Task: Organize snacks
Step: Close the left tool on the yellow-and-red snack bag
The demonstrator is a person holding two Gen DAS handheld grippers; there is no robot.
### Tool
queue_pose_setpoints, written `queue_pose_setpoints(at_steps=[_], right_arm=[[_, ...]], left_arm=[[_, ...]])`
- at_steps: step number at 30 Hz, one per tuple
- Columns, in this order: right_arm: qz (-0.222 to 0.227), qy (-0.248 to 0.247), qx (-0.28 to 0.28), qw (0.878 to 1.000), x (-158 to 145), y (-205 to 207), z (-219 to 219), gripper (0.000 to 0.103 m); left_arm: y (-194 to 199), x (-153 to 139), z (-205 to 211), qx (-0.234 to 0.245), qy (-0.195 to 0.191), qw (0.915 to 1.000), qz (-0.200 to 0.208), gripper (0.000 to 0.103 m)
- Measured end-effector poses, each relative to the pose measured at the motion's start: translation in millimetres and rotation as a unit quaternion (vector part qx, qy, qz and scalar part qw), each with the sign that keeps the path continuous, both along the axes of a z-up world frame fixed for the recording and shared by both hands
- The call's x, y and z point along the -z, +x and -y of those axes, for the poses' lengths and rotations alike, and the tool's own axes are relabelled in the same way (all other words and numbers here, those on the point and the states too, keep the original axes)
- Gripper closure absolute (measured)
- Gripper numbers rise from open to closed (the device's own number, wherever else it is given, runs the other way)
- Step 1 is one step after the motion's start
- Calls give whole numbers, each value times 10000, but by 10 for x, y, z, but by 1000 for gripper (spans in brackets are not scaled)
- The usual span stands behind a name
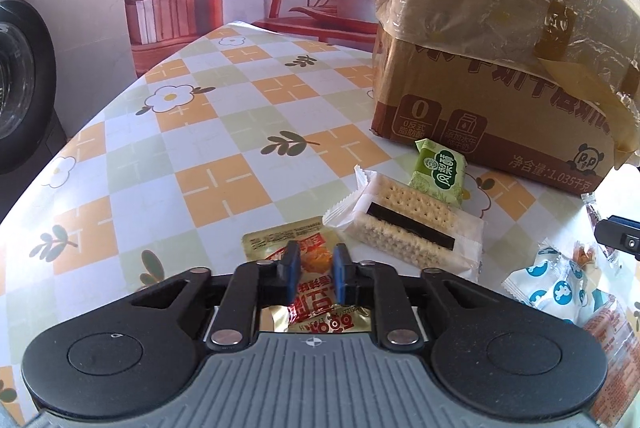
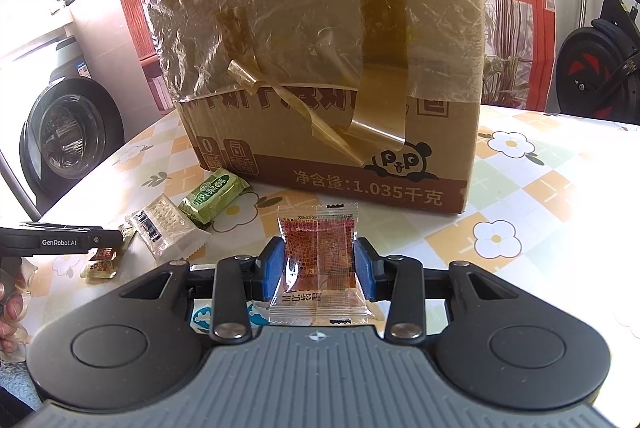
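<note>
A: Taking the box [image 2: 320, 68] as our landmark, where do we stand?

B: In front of it, on the checked tablecloth [image 1: 208, 132]. Our right gripper [image 2: 319, 266] has its blue pads [image 2: 271, 268] pressed on both sides of a clear red sachet [image 2: 318, 260], which stands upright between them, in front of the box's printed face.

A: And the left?

B: Our left gripper [image 1: 313, 274] sits in front of the box and off to its left, over a gold packet [image 1: 308, 260]. The jaws are narrowed to a small gap on either side of the packet; we cannot tell whether they pinch it.

A: The other snacks?

B: A green packet [image 1: 440, 172] lies just beside the box's front edge. A cracker pack [image 1: 408, 224] touches it, a little farther from the box. A blue-and-white pack [image 1: 556, 288] lies farther out still, in front of the box.
</note>
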State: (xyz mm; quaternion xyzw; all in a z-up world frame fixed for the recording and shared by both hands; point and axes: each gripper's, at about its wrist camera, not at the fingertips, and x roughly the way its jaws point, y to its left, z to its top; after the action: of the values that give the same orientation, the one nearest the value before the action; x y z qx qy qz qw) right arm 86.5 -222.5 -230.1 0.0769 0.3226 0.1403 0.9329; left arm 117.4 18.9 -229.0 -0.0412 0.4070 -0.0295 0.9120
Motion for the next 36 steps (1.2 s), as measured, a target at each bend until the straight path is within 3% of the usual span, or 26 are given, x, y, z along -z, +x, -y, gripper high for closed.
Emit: queue_pose_setpoints(at_steps=[4, 7, 9, 11, 12, 15, 20, 33, 36], right_arm=[[33, -47, -44, 10000, -25, -4, -25, 63], [53, -54, -77, 9999, -40, -17, -33, 63], [59, -51, -90, 9999, -47, -25, -35, 63], [74, -47, -97, 9999, -51, -30, -35, 63], [80, -45, -97, 9999, -53, -31, -34, 63], [84, -34, -96, 9999, -54, -29, -29, 63], [76, -2, -121, 9999, -56, -14, -41, 63], [108, -11, -86, 9999, -93, -50, -14, 63], [116, -22, -89, 9999, -98, -51, -16, 63]], left_arm=[[-23, 8, 62, 78, 143, 9999, 26, 96], [-19, -14, 24, 10, 17, 10000, -67, 94], [-25, -41, -49, -158, -165, 9996, -189, 83], [-66, -79, -129, -419, -271, 9982, -323, 54], [-98, -97, -164, -524, -324, 9974, -367, 51], [-169, -78, -239, -635, -492, 9950, -593, 50], [-137, -34, -155, -280, -405, 9977, -476, 53], [47, 16, 115, 296, 225, 9990, -241, 46], [41, 27, 225, 703, 248, 9970, -195, 44]])
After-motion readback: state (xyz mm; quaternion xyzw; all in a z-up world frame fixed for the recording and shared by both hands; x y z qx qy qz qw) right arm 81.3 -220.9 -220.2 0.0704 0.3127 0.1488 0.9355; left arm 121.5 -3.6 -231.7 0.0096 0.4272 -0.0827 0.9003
